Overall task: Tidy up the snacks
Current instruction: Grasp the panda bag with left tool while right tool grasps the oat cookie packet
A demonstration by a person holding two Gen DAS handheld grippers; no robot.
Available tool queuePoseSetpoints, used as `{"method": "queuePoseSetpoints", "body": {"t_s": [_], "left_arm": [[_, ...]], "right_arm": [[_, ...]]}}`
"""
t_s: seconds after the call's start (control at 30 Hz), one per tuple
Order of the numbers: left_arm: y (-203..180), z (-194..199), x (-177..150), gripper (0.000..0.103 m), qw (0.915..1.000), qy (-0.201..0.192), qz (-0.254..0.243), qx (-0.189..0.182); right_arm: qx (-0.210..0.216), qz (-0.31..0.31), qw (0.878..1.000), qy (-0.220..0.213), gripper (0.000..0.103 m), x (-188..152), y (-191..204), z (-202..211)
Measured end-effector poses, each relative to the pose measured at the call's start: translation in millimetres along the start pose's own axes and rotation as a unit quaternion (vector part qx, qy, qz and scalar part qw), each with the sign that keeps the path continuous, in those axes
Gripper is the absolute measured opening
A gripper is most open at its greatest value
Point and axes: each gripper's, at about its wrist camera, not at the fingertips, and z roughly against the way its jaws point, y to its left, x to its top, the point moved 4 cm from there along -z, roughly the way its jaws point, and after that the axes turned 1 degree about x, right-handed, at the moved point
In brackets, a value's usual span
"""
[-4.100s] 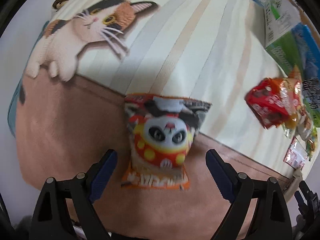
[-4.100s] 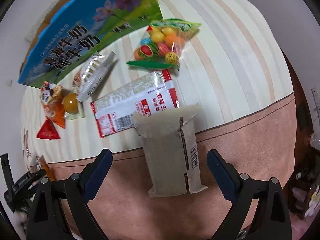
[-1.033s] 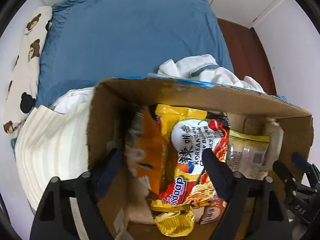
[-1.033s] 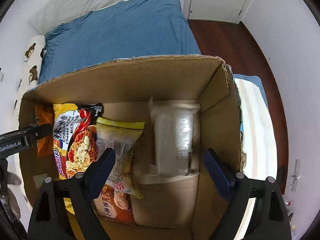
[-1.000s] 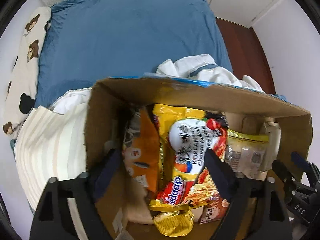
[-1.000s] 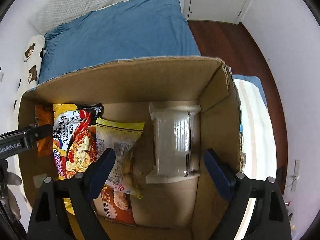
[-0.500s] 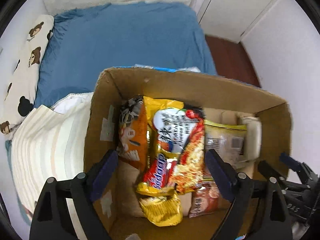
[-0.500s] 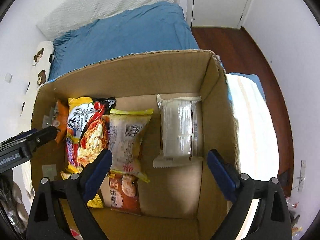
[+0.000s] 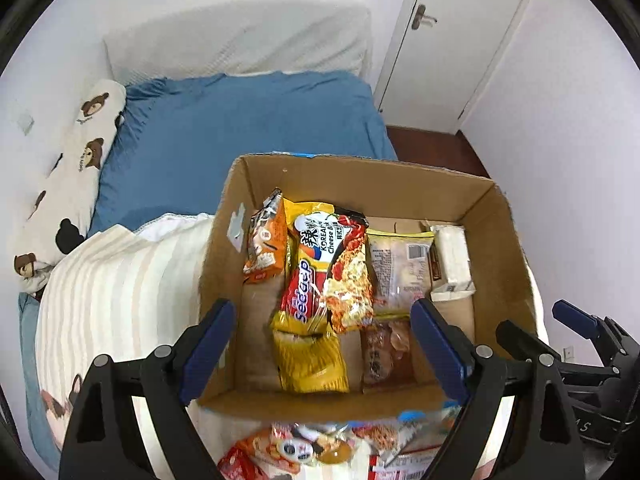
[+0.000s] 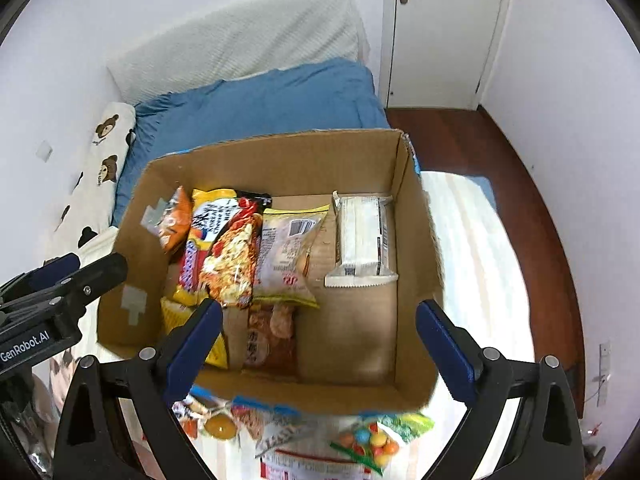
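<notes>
An open cardboard box sits on the bed with several snack packets inside. Among them are an orange packet, a Korean cheese noodle packet, a pale packet with a barcode and a white wrapped packet. My left gripper hangs open and empty above the box's near-left part. Over the near-right part, my right gripper is also wide open with nothing between its fingers. More loose snacks, including a bag of coloured candy balls, lie in front of the box.
The box rests on a striped blanket over a blue bed. A bear-print pillow lies along the left wall. A white door and dark wooden floor are at the right.
Both grippers have lifted up and drawn back from inside the box, so the whole box and the room behind now show. The white packet lies flat at the box's right side.
</notes>
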Motion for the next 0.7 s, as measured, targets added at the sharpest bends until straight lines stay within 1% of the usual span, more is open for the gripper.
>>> {"method": "queuePoseSetpoints", "body": {"t_s": [0.17,0.4,0.57,0.7], "left_arm": [[1,37,-21,0.09,0.9996,-0.029,0.001,0.001],[3,74,-46,0.09,0.9986,-0.052,-0.002,0.007],[10,86,-64,0.09,0.999,-0.045,0.005,0.003],[21,80,-82,0.09,0.9995,-0.026,0.015,0.007]], "right_arm": [[0.012,0.001,1.0,-0.025,0.099,-22,8,36],[0.027,-0.001,0.998,-0.053,0.099,-47,12,77],[0.041,-0.013,0.998,-0.052,0.099,-64,10,88],[0.062,-0.038,0.997,-0.022,0.099,-83,4,74]]}}
